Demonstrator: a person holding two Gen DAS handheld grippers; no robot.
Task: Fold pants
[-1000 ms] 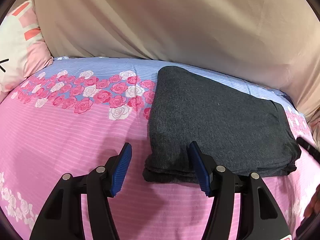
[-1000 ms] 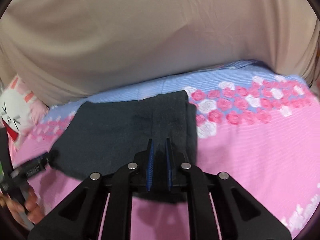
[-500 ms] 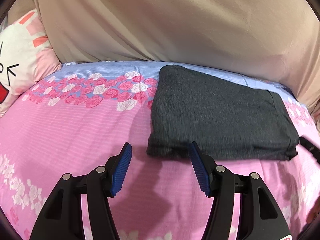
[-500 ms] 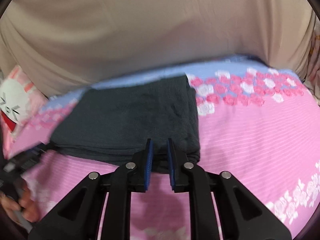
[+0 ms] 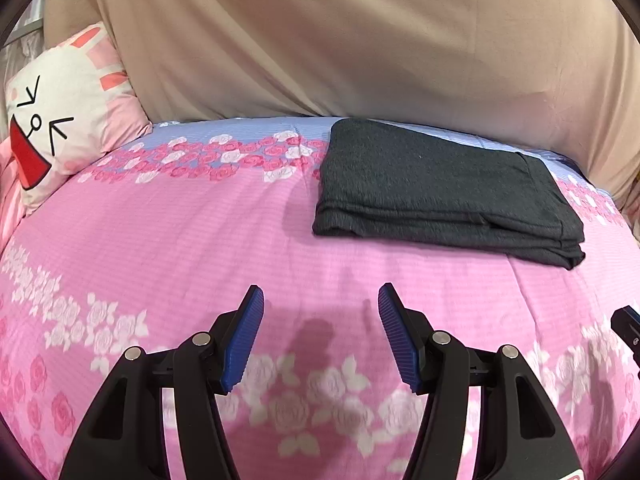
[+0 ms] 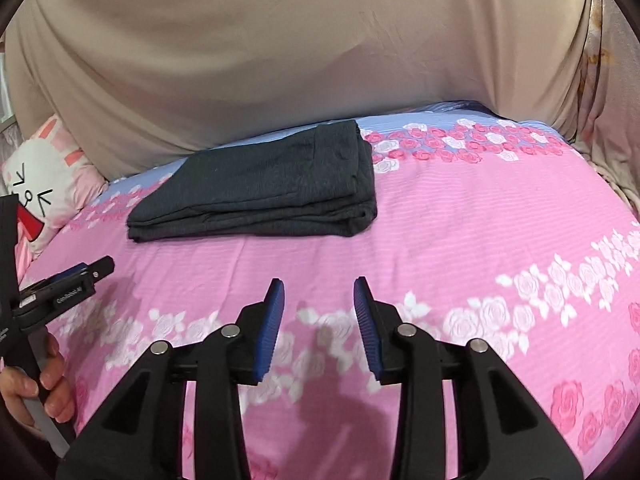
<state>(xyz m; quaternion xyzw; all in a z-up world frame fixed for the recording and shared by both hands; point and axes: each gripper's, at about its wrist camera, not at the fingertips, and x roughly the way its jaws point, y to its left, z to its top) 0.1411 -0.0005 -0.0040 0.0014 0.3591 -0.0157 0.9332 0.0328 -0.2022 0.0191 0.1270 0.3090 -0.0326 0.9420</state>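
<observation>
The dark grey pants lie folded into a flat rectangle on the pink floral bedsheet, far side of the bed; the right wrist view shows the same pants left of centre. My left gripper hovers over bare sheet well short of the pants, jaws wide apart with nothing between them. My right gripper also hangs above the sheet, short of the folded stack; its jaws are opening and hold nothing. The left gripper shows at the right wrist view's left edge, held by a hand.
A beige cloth drapes behind the bed. A white and pink cartoon pillow sits at the left end. A blue band with roses runs along the sheet's far edge. The near pink sheet holds only rose prints.
Both grippers have drawn back from the folded pants toward the near side of the bed. The right gripper, shut near the pants' edge before, has let go and spread its jaws.
</observation>
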